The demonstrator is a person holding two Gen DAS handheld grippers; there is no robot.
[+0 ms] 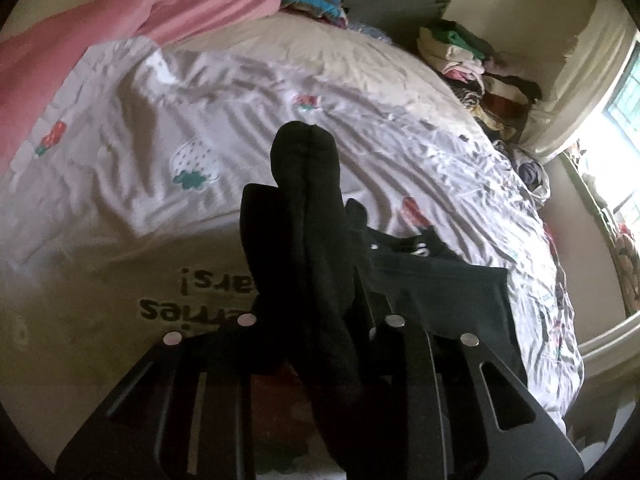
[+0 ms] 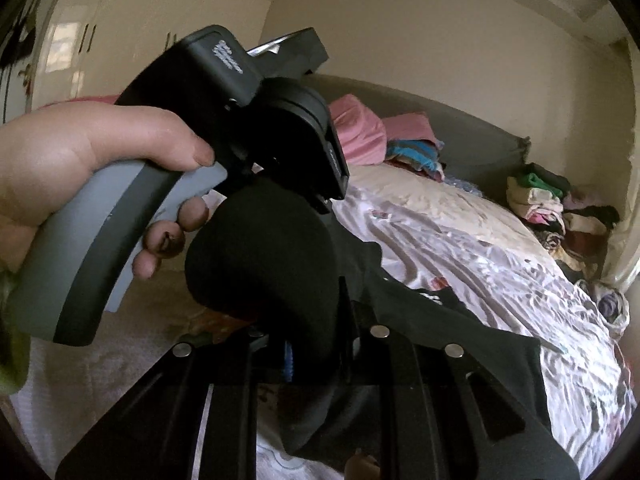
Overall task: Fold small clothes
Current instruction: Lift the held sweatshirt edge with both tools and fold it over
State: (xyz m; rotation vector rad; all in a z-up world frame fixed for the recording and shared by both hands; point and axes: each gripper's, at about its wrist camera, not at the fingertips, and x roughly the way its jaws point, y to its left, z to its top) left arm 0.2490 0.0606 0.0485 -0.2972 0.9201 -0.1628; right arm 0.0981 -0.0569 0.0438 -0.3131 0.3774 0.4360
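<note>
A black sock [image 1: 306, 168] stands up between the fingers of my left gripper [image 1: 304, 212], which is shut on it above the bed. In the right wrist view the same dark sock [image 2: 260, 256] bulges close to the lens. My right gripper [image 2: 308, 296] is shut on it, its fingertips mostly hidden by the fabric. A hand [image 2: 60, 160] holds the left gripper's grey handle [image 2: 100, 240] just to the left. A black garment with white print [image 1: 452, 280] [image 2: 440, 328] lies flat on the bed beyond both grippers.
The bed carries a wrinkled white strawberry-print cover [image 1: 240, 100] and a pink blanket [image 1: 120, 32] at its far end. Piles of folded clothes [image 1: 472, 64] [image 2: 552, 208] sit along the far right edge near the wall. A bright window [image 1: 624, 100] is at the right.
</note>
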